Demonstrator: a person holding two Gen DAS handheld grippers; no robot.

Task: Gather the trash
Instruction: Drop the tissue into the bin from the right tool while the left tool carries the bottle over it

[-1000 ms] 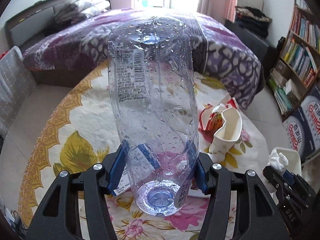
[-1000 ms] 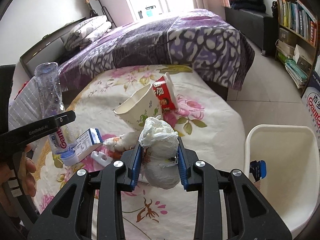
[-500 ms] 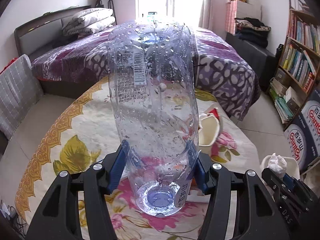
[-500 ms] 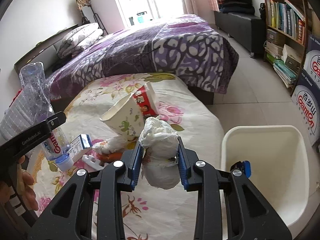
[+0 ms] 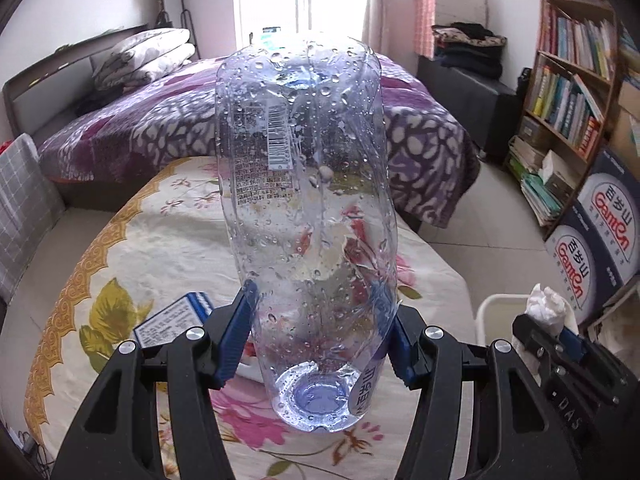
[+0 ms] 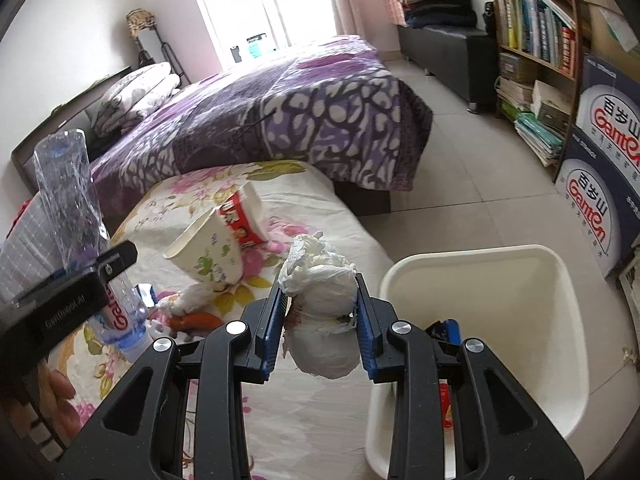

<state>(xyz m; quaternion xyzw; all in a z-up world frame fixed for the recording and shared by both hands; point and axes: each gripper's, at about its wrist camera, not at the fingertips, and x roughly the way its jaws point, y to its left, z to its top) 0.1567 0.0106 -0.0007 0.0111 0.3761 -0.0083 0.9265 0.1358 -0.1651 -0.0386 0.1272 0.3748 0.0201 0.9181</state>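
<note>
A clear plastic bottle point(image 5: 308, 200), wet inside and cap end toward the camera, is clamped in my left gripper point(image 5: 320, 332) above the flowered tablecloth. From the right wrist view the same bottle point(image 6: 68, 196) stands up at the far left. My right gripper point(image 6: 318, 320) is shut on a crumpled white tissue wad point(image 6: 324, 312), just left of a cream waste bin point(image 6: 560, 280) that holds a blue item and something red. In the left wrist view that wad point(image 5: 546, 308) shows at the lower right over the bin's rim point(image 5: 486, 308).
On the table point(image 6: 320, 420) lie a tipped paper cup point(image 6: 208, 252), a red snack packet point(image 6: 238, 220), another tissue lump point(image 6: 188, 304), an orange scrap and a blue-white carton point(image 5: 172, 320). A purple bed point(image 6: 260, 120) stands behind, bookshelves and stacked boxes point(image 6: 600, 184) at the right.
Both grippers have carried their loads rightward and a little up. The bin now sits closer under the right gripper, and more of the room's far wall and window shows.
</note>
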